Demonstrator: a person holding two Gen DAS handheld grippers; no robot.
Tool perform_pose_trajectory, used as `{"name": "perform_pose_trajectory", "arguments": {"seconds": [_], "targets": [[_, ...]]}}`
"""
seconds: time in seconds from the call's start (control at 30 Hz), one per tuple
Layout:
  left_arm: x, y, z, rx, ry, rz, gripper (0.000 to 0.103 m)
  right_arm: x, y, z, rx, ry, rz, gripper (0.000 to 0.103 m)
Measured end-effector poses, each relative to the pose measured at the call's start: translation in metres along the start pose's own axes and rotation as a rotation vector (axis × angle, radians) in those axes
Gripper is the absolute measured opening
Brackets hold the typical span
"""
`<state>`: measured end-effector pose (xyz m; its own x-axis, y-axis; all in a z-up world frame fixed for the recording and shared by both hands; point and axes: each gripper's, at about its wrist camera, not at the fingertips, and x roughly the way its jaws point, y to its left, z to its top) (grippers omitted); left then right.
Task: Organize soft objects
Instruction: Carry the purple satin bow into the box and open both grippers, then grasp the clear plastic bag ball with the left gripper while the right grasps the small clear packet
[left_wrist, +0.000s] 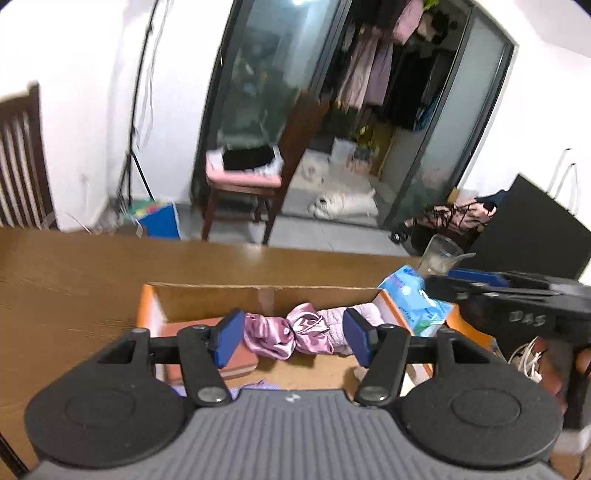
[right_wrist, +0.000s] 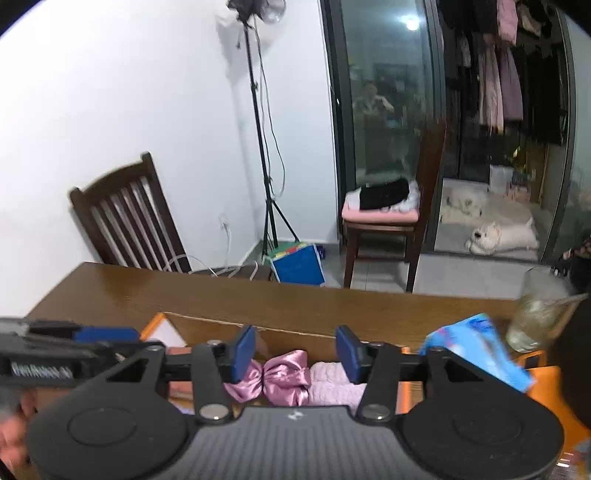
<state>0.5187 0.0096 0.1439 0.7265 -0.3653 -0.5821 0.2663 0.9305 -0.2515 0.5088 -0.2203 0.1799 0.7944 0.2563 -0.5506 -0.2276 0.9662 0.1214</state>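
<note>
An open cardboard box (left_wrist: 258, 295) with orange sides sits on the wooden table. Inside lie a shiny pink satin bundle (left_wrist: 284, 334) and a pale pink fuzzy cloth (left_wrist: 338, 325); both also show in the right wrist view, the satin (right_wrist: 280, 380) left of the fuzzy cloth (right_wrist: 332, 382). My left gripper (left_wrist: 293, 338) is open and empty, above the box, with the satin bundle seen between its blue pads. My right gripper (right_wrist: 295, 354) is open and empty, also above the box; its body shows at the right of the left wrist view (left_wrist: 517, 310).
A blue tissue pack (left_wrist: 417, 299) leans at the box's right edge, beside a glass cup (left_wrist: 439, 254). A reddish flat item (left_wrist: 207, 350) lies in the box's left part. Wooden chairs (right_wrist: 125, 214), a tripod stand (right_wrist: 266, 177) and a blue bin (right_wrist: 299, 264) stand beyond the table.
</note>
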Motion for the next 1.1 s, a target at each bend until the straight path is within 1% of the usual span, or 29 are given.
{"name": "perform_pose_trajectory", "arguments": {"seconds": [0.07,0.13,0.23,0.3,0.33,0.4,0.5,0.53,0.57,0.6,0.67,0.7,0.73,0.8,0.83,0.9,0.97,1.03,1.1], "targets": [[-0.032,-0.005,-0.01,0.036,-0.034,0.036,0.071,-0.037,-0.001,-0.003,-0.019,-0.032,0.002,0.057],[-0.055,-0.007,-0.02,0.059,-0.045,0.063,0.071,-0.071,-0.006,-0.008,-0.029,-0.058,0.011,0.059],[-0.084,-0.007,-0.033,0.038,-0.065,0.088,0.071,-0.102,-0.009,-0.016,-0.02,-0.079,0.002,0.059],[-0.106,-0.01,-0.047,0.038,-0.107,0.11,0.071,-0.121,-0.01,-0.027,-0.004,-0.1,-0.006,0.059],[-0.118,-0.012,-0.059,0.042,-0.138,0.109,0.072,-0.13,-0.011,-0.036,-0.002,-0.112,-0.003,0.059],[-0.135,-0.014,-0.083,0.046,-0.17,0.103,0.074,-0.148,-0.009,-0.062,0.0,-0.135,0.027,0.061],[-0.157,-0.015,-0.135,0.058,-0.205,0.115,0.075,-0.168,-0.001,-0.109,-0.011,-0.153,0.057,0.061],[-0.164,-0.017,-0.153,0.06,-0.221,0.113,0.077,-0.175,0.003,-0.126,-0.015,-0.158,0.061,0.061],[-0.173,-0.018,-0.175,0.066,-0.241,0.111,0.083,-0.182,0.007,-0.146,-0.022,-0.164,0.068,0.061],[-0.178,-0.021,-0.198,0.07,-0.256,0.132,0.085,-0.189,0.011,-0.165,-0.033,-0.17,0.085,0.062],[-0.185,-0.025,-0.24,0.077,-0.282,0.197,0.085,-0.201,0.019,-0.2,-0.047,-0.176,0.105,0.063],[-0.187,-0.027,-0.262,0.071,-0.279,0.231,0.085,-0.205,0.022,-0.217,-0.037,-0.174,0.118,0.065],[-0.189,-0.027,-0.277,0.049,-0.269,0.25,0.086,-0.209,0.023,-0.234,-0.019,-0.167,0.133,0.067],[-0.189,-0.022,-0.297,0.008,-0.223,0.241,0.086,-0.212,0.031,-0.262,0.032,-0.152,0.128,0.069],[-0.189,-0.018,-0.303,-0.002,-0.198,0.232,0.086,-0.212,0.032,-0.273,0.051,-0.139,0.126,0.07],[-0.19,-0.016,-0.309,0.009,-0.179,0.238,0.086,-0.209,0.033,-0.288,0.082,-0.11,0.139,0.07],[-0.184,-0.015,-0.307,0.017,-0.175,0.24,0.086,-0.204,0.036,-0.29,0.075,-0.091,0.131,0.07],[-0.174,-0.017,-0.3,0.015,-0.17,0.238,0.086,-0.198,0.041,-0.291,0.08,-0.098,0.109,0.07],[-0.161,-0.019,-0.296,0.017,-0.156,0.232,0.086,-0.19,0.05,-0.292,0.061,-0.104,0.108,0.07]]}}
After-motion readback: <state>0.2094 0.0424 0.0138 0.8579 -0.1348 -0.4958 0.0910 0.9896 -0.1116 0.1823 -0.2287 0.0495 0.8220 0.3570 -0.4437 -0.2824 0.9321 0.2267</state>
